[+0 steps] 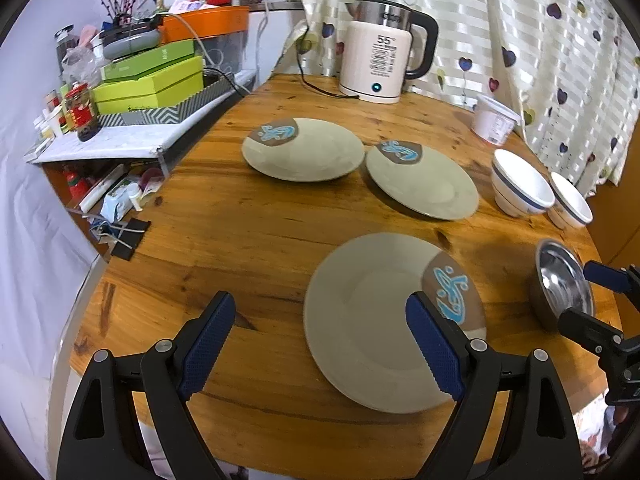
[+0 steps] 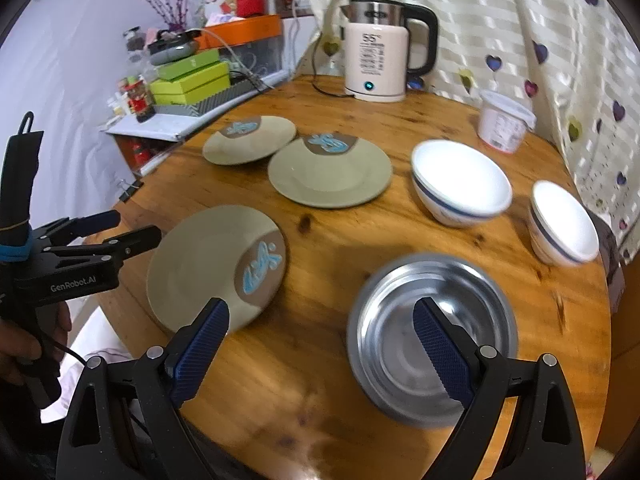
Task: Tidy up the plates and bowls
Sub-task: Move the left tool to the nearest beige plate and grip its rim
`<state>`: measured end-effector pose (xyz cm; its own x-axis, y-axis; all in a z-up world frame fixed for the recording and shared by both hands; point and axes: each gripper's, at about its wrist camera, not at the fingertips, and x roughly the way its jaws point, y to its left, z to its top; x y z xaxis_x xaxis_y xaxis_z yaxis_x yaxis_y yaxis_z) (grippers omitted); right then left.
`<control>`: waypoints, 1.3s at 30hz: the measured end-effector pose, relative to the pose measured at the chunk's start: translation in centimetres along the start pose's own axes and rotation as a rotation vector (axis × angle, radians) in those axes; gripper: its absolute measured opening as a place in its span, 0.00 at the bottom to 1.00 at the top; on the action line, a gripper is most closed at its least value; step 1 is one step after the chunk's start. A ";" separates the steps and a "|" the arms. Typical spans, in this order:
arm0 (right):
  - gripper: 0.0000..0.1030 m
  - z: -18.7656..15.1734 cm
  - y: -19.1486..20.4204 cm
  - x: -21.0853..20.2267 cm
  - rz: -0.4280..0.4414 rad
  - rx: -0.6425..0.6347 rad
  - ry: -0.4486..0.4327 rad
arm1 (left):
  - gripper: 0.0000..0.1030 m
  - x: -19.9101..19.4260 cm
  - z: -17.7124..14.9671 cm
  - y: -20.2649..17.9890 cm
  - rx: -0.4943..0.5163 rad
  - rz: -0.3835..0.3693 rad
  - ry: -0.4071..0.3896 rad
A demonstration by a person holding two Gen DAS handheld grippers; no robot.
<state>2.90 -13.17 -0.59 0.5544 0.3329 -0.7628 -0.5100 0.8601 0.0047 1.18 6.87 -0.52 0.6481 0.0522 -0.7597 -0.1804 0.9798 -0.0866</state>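
Three beige plates with a brown and blue motif lie on the round wooden table (image 1: pixel 240 232): a near plate (image 1: pixel 380 320) (image 2: pixel 208 264), a middle plate (image 1: pixel 424 180) (image 2: pixel 328 172) and a far plate (image 1: pixel 304 150) (image 2: pixel 248 140). Two white bowls with a blue band (image 2: pixel 460 180) (image 2: pixel 564 220) stand at the right. A steel bowl (image 2: pixel 428 340) (image 1: pixel 564 288) sits near the front edge. My left gripper (image 1: pixel 320 344) is open and empty, its right finger over the near plate. My right gripper (image 2: pixel 320 352) is open and empty, its right finger over the steel bowl.
An electric kettle (image 1: pixel 384 52) stands at the back of the table with its cord. A white plastic tub (image 1: pixel 494 120) stands at the back right by the curtain. A cluttered shelf with green boxes (image 1: pixel 148 80) is at the left.
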 end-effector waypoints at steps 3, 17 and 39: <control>0.91 1.0 0.7 0.5 0.013 -0.023 0.000 | 0.85 0.3 0.3 0.7 -0.012 -0.004 0.001; 0.78 4.8 2.2 3.6 0.077 -0.040 0.012 | 0.85 1.7 2.4 2.1 -0.037 -0.031 -0.001; 0.48 11.5 1.9 8.6 0.148 -0.023 0.057 | 0.85 6.3 6.0 4.4 -0.128 -0.137 0.054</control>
<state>14.26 -4.18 0.26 0.4341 0.4324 -0.7903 -0.5985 0.7941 0.1058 8.86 12.63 -1.81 0.6328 -0.0937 -0.7686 -0.1883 0.9442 -0.2701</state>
